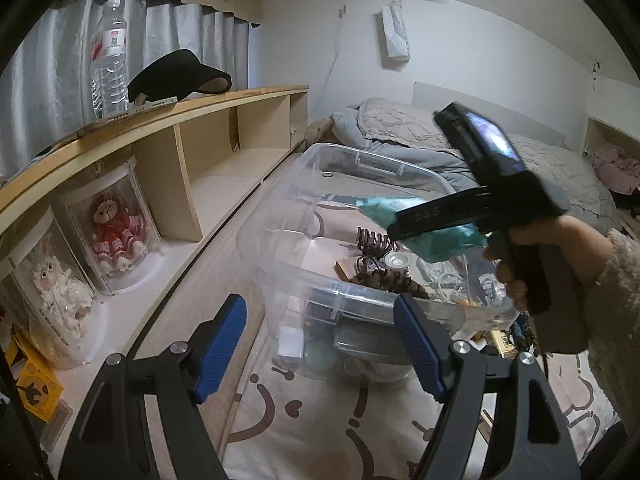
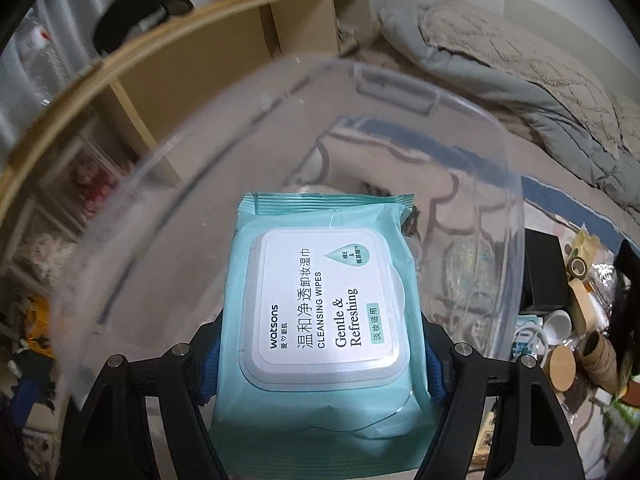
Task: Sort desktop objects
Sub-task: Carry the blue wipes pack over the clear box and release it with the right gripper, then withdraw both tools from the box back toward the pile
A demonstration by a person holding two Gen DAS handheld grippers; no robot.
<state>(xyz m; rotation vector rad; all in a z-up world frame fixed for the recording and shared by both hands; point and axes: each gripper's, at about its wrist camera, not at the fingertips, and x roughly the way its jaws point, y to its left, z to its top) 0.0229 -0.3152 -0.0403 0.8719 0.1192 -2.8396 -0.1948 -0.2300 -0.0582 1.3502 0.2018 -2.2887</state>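
Teal wipes pack [image 2: 320, 312] clamped in right gripper [image 2: 320, 364] over clear bin [image 2: 516, 200]; left gripper [image 1: 320, 344] spread, empty; clutter [image 2: 576, 320] unsorted.

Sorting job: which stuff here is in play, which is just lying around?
In play:
- wipes pack, clamped in right gripper
- clear bin, pack over it
- hair clips in bin
- left gripper, jaws open, empty

Lying around:
- water bottle
- black visor
- boxed dolls
- bedding
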